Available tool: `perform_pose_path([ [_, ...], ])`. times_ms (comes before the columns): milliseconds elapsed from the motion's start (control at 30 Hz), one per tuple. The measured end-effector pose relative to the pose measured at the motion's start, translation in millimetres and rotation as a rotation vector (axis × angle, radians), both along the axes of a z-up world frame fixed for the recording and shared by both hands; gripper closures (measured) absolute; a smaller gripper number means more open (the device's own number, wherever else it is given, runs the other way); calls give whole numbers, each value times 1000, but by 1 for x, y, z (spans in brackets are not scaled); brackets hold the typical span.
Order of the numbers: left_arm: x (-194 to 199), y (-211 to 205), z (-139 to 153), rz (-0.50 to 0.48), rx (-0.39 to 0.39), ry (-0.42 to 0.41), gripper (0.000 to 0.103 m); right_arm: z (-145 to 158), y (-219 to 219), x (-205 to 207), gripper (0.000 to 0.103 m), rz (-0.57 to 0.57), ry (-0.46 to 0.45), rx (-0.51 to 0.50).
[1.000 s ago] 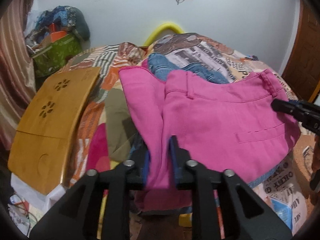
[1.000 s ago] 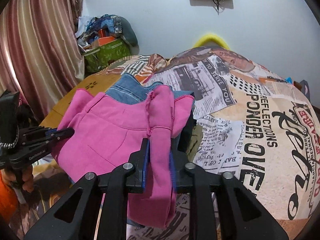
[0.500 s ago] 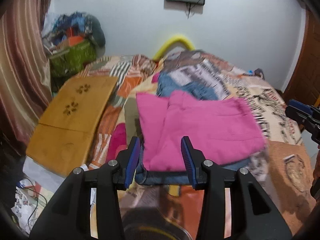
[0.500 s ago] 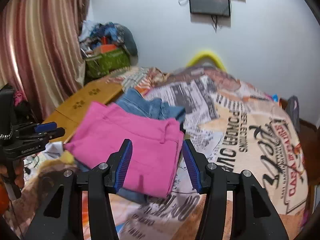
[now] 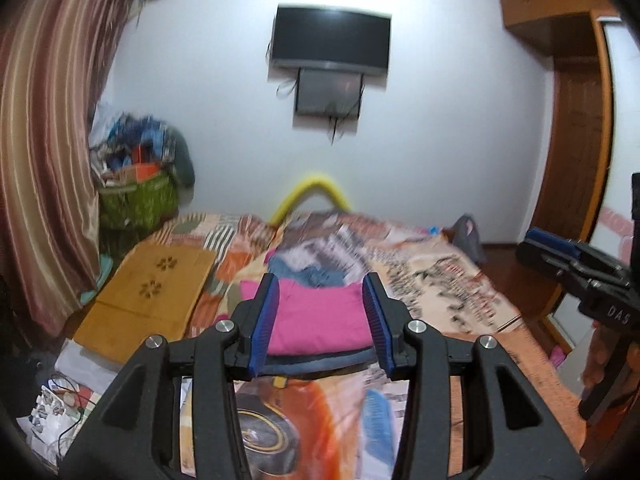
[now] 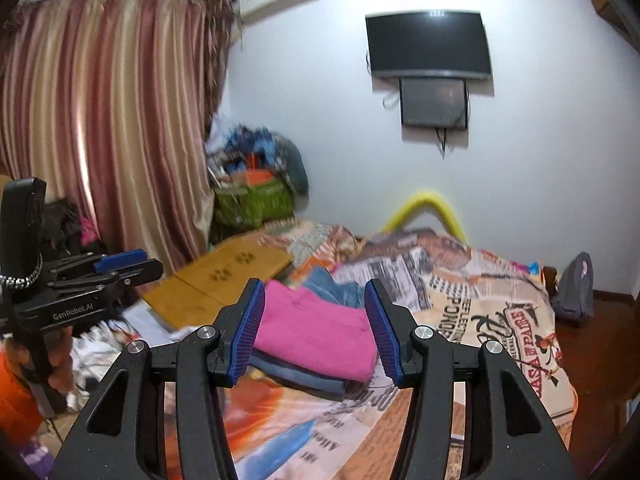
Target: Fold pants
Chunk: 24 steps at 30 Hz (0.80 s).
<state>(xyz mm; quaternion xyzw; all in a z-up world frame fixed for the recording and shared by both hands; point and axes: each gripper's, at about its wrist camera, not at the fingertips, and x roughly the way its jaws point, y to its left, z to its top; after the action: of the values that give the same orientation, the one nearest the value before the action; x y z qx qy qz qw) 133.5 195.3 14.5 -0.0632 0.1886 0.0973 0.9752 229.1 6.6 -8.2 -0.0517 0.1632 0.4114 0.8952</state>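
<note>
The pink pants lie folded on the bed, on top of folded blue jeans. They also show in the right wrist view. My left gripper is open and empty, held back from and above the pile. My right gripper is open and empty, also well back from the pile. The right gripper shows at the right edge of the left wrist view, and the left gripper at the left edge of the right wrist view.
The bed has a printed newspaper-pattern cover. A wooden lap board lies at the bed's left side. A green basket of clutter and a curtain stand left. Loose items cover the floor. A TV hangs on the wall.
Both grippers let go of the pink pants, opened wide, and pulled back and up. The pants now lie folded flat on the jeans.
</note>
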Motion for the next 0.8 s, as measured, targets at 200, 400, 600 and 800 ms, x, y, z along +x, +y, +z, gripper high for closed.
perform_pose_path([
  [200, -68, -46, 24, -15, 47, -129, 52, 22, -34, -61, 55, 38, -77, 91],
  [400, -104, -76, 26, -31, 100, -174, 45, 25, -58, -97, 55, 33, -123, 169],
  [600, -124, -86, 19, -37, 79, -199, 21, 12, -62, -112, 46, 2, -125, 172],
  [800, -130, -88, 16, -21, 86, -207, 7, 11, -66, -122, 24, -13, -134, 157],
])
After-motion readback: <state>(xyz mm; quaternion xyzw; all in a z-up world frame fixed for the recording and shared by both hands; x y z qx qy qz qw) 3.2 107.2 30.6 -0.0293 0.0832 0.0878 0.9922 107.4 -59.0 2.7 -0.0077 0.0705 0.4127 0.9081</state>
